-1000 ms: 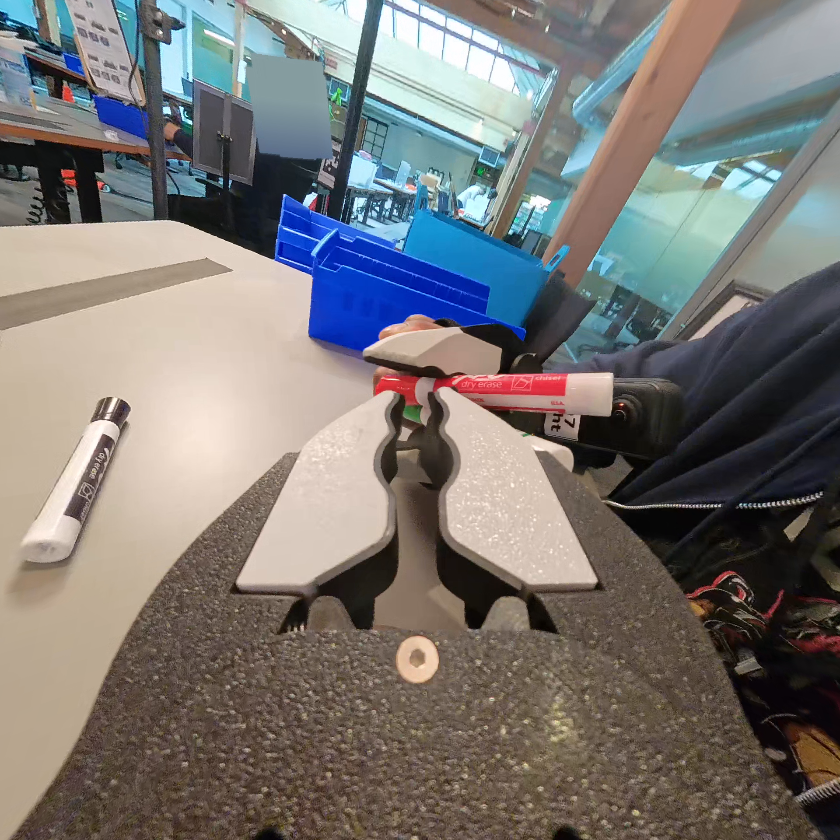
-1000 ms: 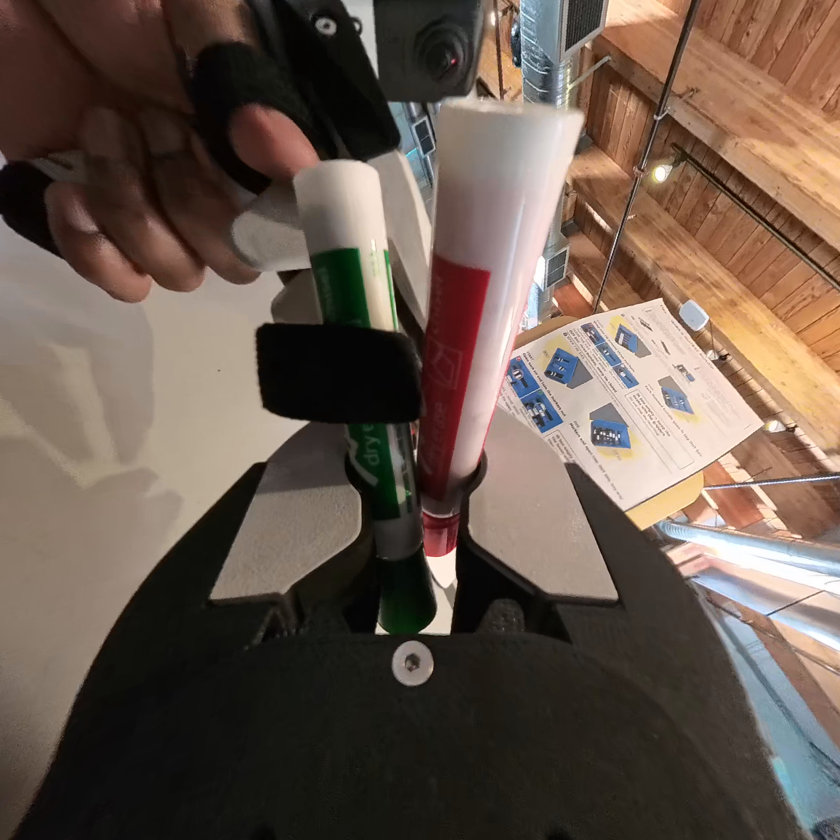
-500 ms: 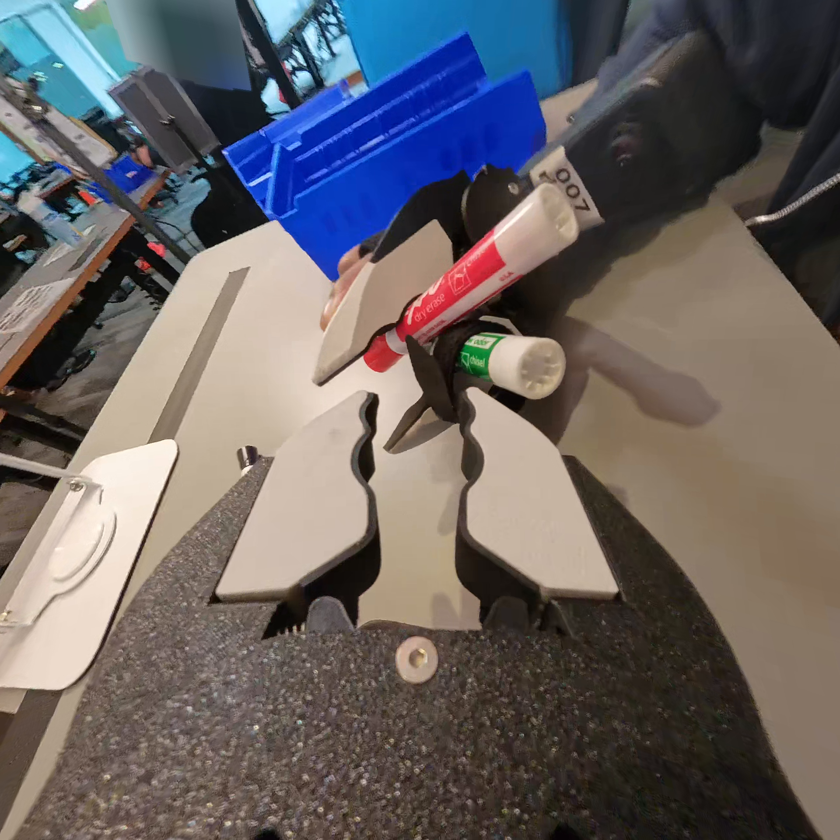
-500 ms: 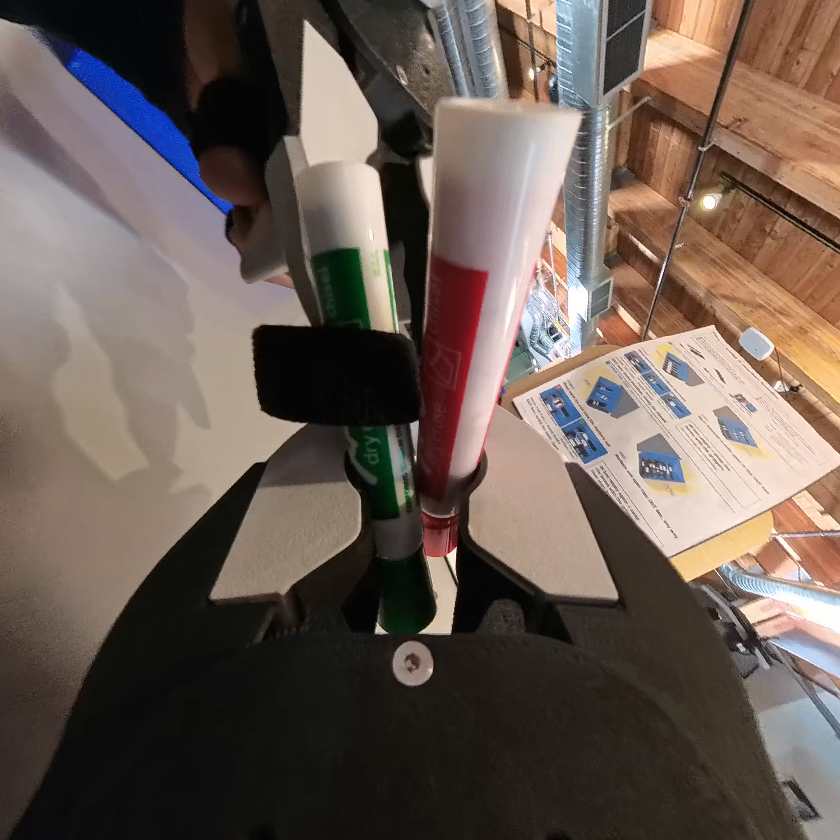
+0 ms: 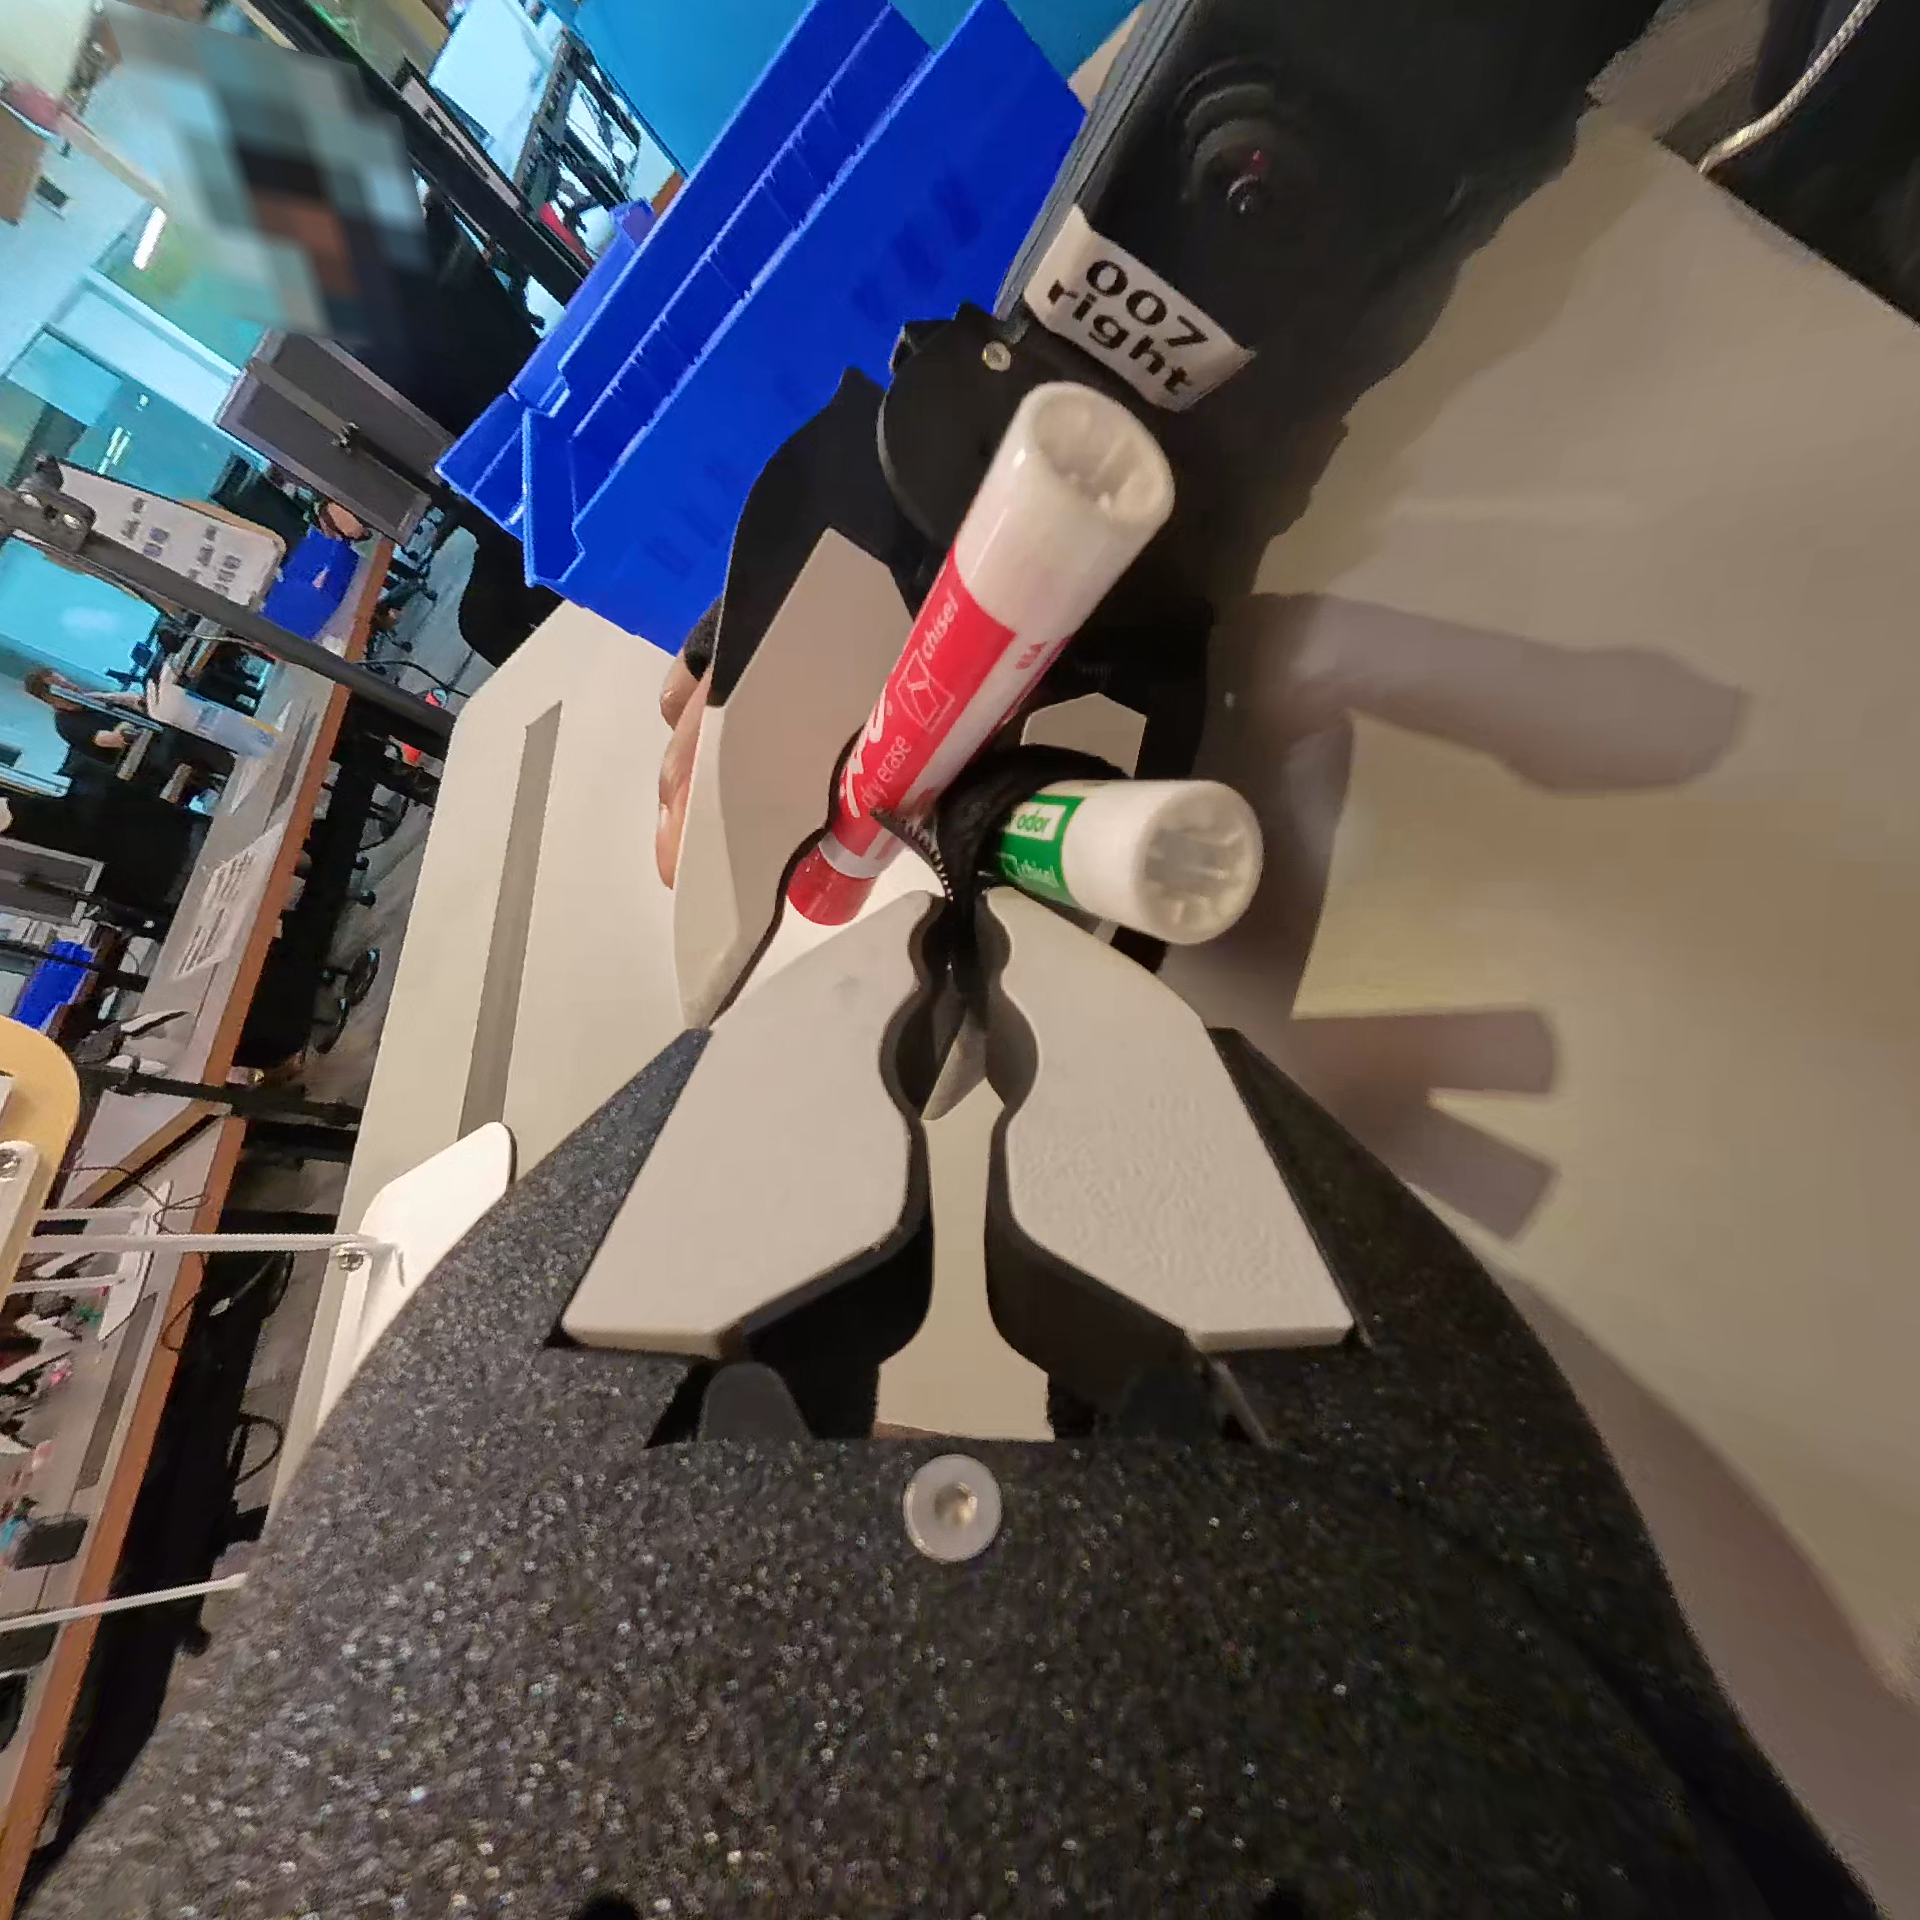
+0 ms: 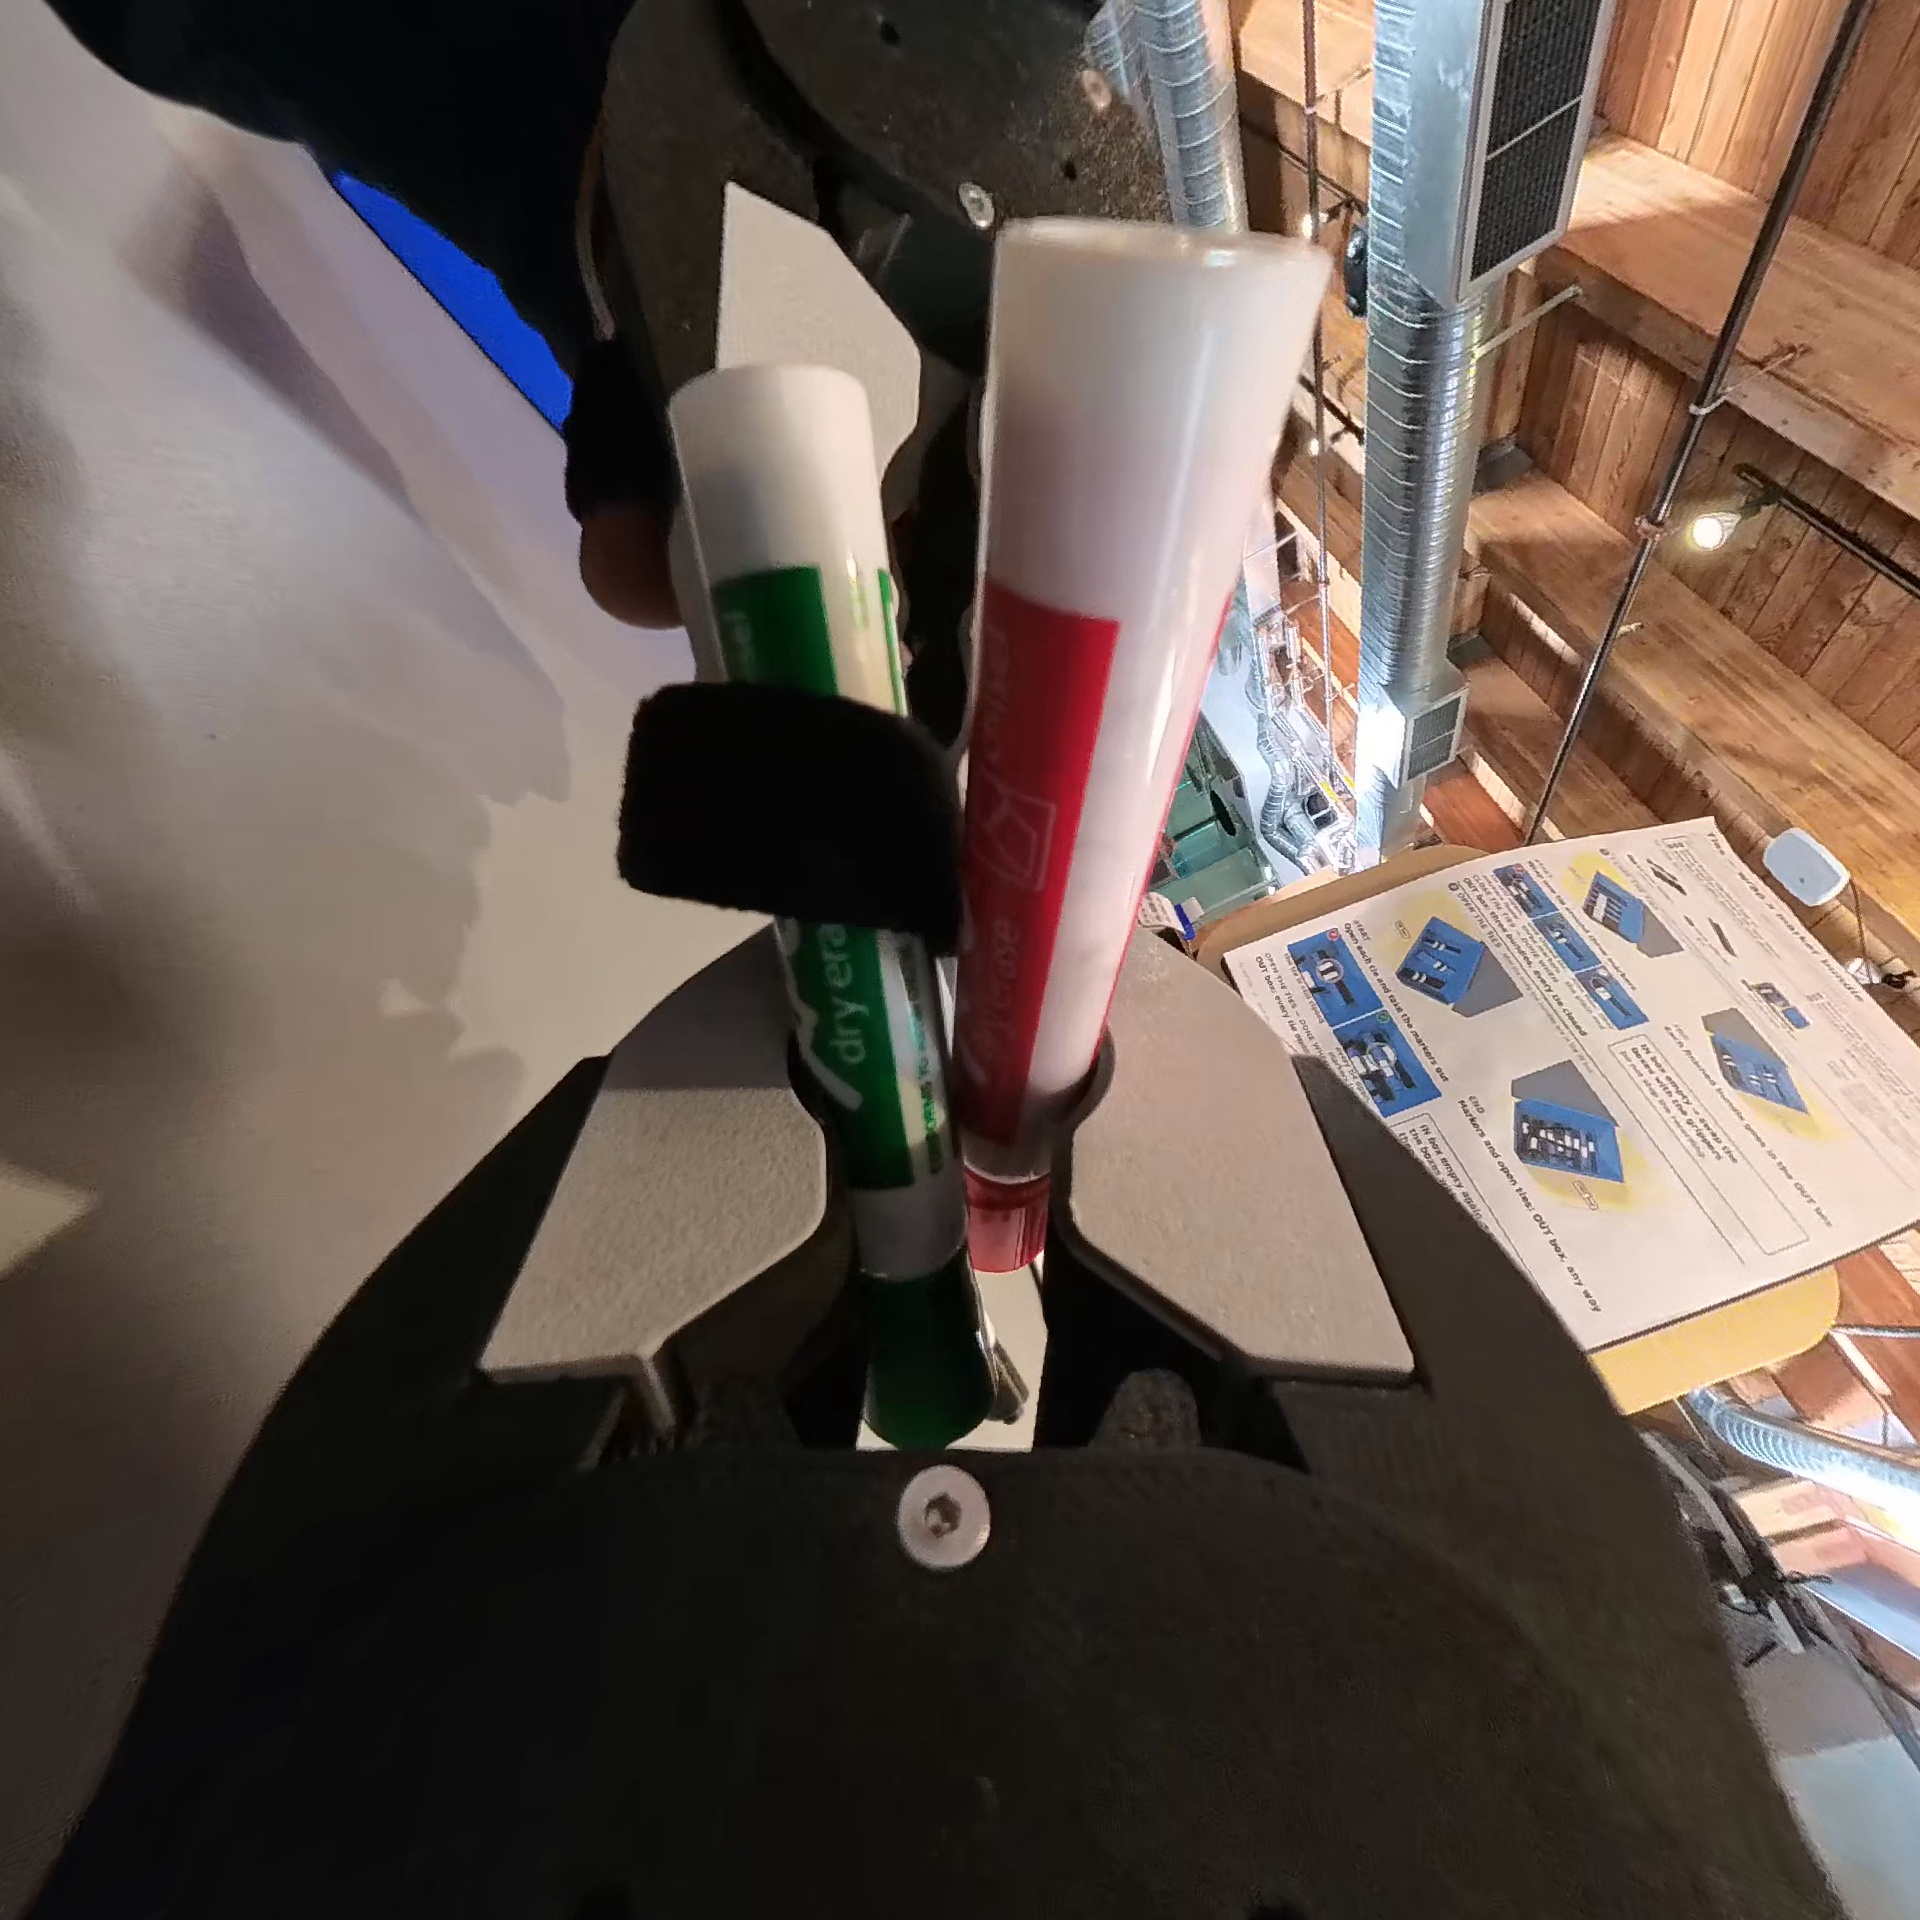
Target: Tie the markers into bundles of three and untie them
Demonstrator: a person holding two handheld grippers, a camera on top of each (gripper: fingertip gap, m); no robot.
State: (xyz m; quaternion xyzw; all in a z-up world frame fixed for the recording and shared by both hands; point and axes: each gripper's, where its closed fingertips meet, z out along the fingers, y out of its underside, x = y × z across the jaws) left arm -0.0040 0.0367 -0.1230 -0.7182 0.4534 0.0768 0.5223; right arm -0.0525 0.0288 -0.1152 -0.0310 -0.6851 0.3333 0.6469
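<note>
A red dry-erase marker and a green dry-erase marker are held side by side between the fingers of the right gripper, caps toward the gripper body, white tails pointing away. Both are clamped by the fingers, well above the table. A black hook-and-loop strap is wrapped around the green marker's barrel and sits against the red one; whether the red one is enclosed cannot be told.

In the left wrist view, the strap's loose tail is pinched between the nearly closed fingers of the left gripper, just beside the green marker's white end. Blue plastic bins are seen behind on the pale table. An illustrated instruction sheet is seen at right in the right wrist view.
</note>
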